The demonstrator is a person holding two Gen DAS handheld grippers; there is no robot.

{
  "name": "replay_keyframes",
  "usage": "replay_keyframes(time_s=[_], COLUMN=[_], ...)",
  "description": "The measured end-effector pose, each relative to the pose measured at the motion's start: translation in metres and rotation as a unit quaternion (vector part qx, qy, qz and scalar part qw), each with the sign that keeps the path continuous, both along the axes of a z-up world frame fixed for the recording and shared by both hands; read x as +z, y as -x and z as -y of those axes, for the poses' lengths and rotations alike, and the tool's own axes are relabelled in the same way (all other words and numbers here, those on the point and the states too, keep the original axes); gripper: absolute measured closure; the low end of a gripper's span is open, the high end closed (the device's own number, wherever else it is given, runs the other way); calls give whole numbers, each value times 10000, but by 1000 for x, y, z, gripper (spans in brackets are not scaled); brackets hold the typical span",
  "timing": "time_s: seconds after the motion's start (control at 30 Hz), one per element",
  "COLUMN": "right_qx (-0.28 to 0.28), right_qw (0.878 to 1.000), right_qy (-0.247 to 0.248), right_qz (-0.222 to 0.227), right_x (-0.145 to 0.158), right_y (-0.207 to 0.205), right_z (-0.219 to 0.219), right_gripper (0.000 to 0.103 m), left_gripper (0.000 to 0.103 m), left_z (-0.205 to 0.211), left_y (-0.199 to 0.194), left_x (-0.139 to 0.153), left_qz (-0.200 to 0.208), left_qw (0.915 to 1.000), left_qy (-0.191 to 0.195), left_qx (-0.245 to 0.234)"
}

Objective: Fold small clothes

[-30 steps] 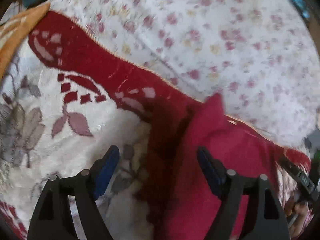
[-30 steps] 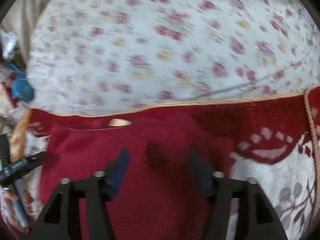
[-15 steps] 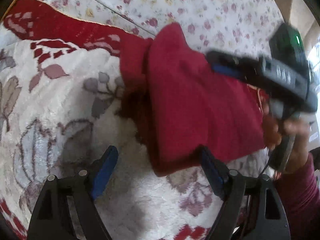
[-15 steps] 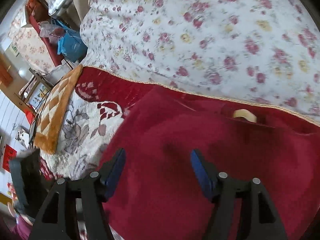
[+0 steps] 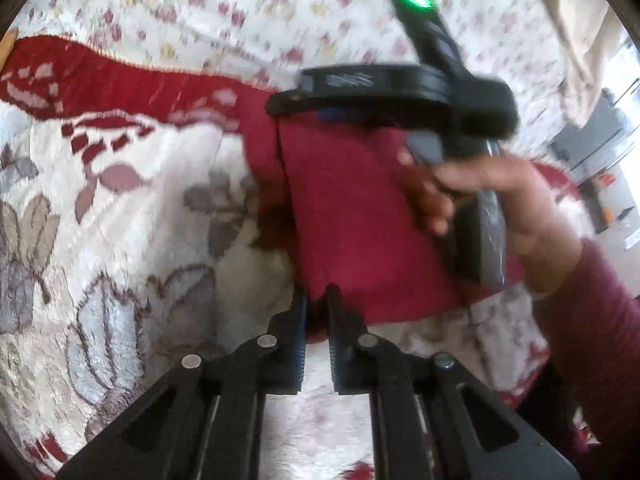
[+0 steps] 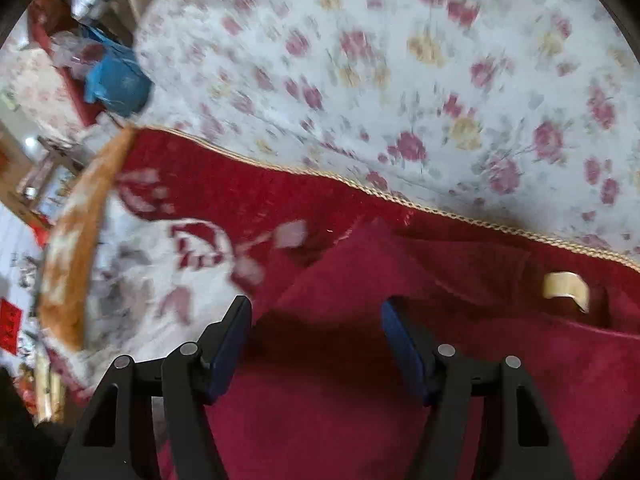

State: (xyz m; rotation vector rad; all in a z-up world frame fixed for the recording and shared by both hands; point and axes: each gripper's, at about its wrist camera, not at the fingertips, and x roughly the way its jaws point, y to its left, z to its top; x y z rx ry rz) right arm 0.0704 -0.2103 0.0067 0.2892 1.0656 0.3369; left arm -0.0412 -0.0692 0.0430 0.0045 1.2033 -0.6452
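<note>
Left gripper (image 5: 317, 300) is pinched nearly shut on the near hem of the red garment (image 5: 360, 216), which lies partly folded on the patterned rug (image 5: 120, 248). Right gripper (image 6: 316, 320) hangs w/ jaws wide over the same cloth, nothing held. Fabric looks soft, light, floppy, so prob best taken at corners or hem edges. Floral sheet (image 6: 400, 60) lies beyond the rug's far edge.

The left hand-held gripper (image 5: 316, 300) has closed on the garment's (image 5: 352, 208) hem (previously open).
</note>
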Motion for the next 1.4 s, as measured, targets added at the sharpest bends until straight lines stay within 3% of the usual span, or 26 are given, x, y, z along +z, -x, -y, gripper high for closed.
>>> replay_keyframes(time_s=[0.1,0.2,0.3,0.37,0.4,0.57,0.67,0.7,0.77,0.83,1.03,1.23,1.33,1.4], right_qx=[148,294,124,-161,-258,-1403,-2022,-2138,-2341,-2359,-2167,-1853,-1550,-1530], right_qw=[9988,9987,9976,9959,9953,9812,9674,9698,9695,9697,9740,9786,9816,9802], right_qy=[375,87,193,500,575,1303,1522,1164,723,635,545,777,1113,1258], right_qz=[275,410,654,732,736,256,-38,-134,26,-21,389,447,-10,64], right_x=[8,28,46,53,53,30,-1,-14,-11,-1,33,29,12,22], right_y=[4,30,74,103,112,149,150,149,156,160,202,228,222,219], right_z=[-9,10,53,88,100,197,236,249,263,265,248,223,216,207], right_gripper=[30,30,22,20,20,21,31,28,27,26,24,22,21,21], left_gripper=[93,79,61,36,33,31,31,31,31,31,31,31,31,31], left_z=[3,2,-2,-5,-6,8,21,26,33,32,36,38,38,35], left_y=[-1,-3,-5,-8,-8,-11,-17,-18,-22,-22,-21,-18,-18,-17], left_x=[-2,3,10,17,19,24,19,17,9,4,4,7,6,6], left_qz=[2,38,172,250,293,475,677,710,724,707,974,1102,1101,1051], left_qw=[10000,9999,9993,9982,9976,9937,9918,9909,9889,9881,9840,9824,9817,9820], left_qy=[-44,-41,-13,136,178,265,-42,-168,-416,-469,-707,-796,-862,-845], left_qx=[2,163,344,525,609,979,1085,1127,1228,1279,1311,1278,1296,1319])
